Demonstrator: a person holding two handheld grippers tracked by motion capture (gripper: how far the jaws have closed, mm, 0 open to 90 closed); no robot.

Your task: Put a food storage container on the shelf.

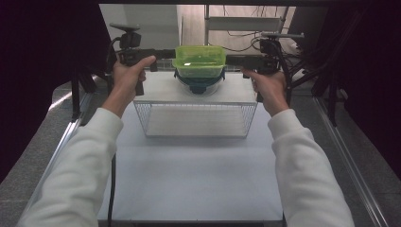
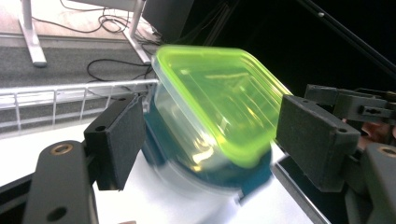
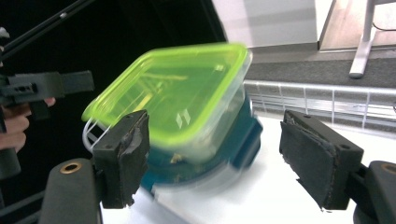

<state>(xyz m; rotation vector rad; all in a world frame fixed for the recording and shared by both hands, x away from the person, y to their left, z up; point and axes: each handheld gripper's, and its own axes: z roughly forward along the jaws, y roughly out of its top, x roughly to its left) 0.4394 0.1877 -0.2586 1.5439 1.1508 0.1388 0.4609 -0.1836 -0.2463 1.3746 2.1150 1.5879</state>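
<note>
Left gripper (image 1: 163,54) at left, jaws wide, nothing pinched. Green-lidded container (image 1: 199,60) dead centre, stacked on a blue-lidded container (image 1: 198,83) behind the wire basket (image 1: 196,119), long axis running gripper to gripper. Right gripper (image 1: 232,60) equally near, jaws also spread, clear of it.

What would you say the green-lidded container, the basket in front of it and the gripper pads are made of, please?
Green-lidded container: seemingly plastic; a glossy, translucent lime lid catching reflections, over clear see-through walls. It sits on a teal-lidded clear container, probably plastic too.
Basket: thin white wire grid, likely coated metal.
Gripper pads: matte black, rough and frayed at the edges, possibly foam or rubber.
</note>
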